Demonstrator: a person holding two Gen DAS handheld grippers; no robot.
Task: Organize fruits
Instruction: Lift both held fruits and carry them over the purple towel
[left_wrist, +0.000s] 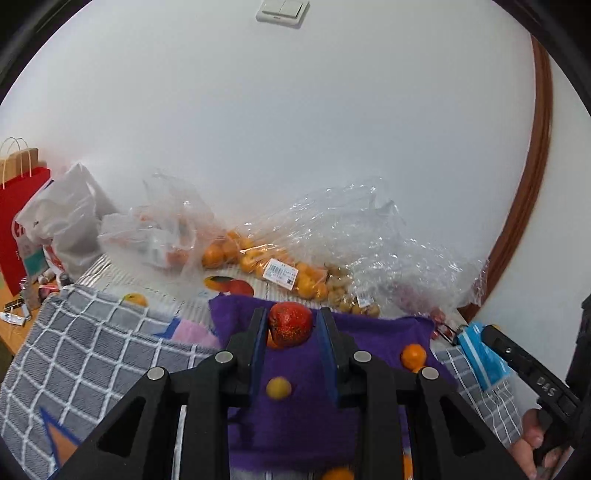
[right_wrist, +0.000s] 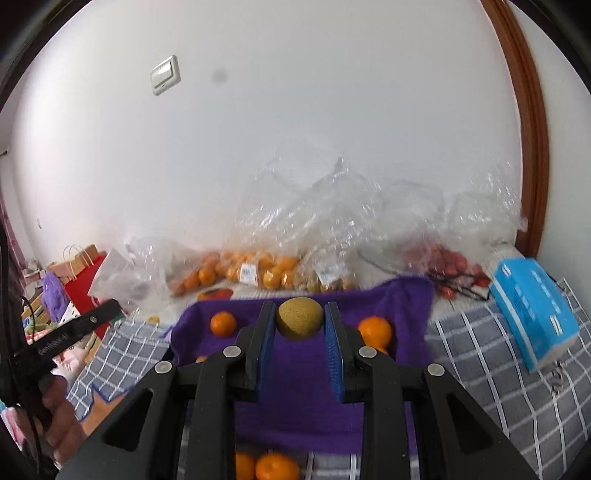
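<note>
I have the left gripper (left_wrist: 290, 325) clamped on a firm red fruit (left_wrist: 290, 324) and the right gripper (right_wrist: 300, 320) on a rough tan fruit (right_wrist: 300, 318), both pinched across their middles between the jaws.

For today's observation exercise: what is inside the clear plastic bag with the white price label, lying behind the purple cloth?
The clear bag holds many small oranges, showing around its white label. How many lie beneath cannot be told; crinkled plastic covers them.

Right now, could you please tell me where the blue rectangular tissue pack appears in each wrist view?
Left wrist view: blue rectangular tissue pack at the right edge, beside the purple cloth.
Right wrist view: tissue pack far right, on the grey checked cloth.
Shared landmark: purple cloth.
</note>
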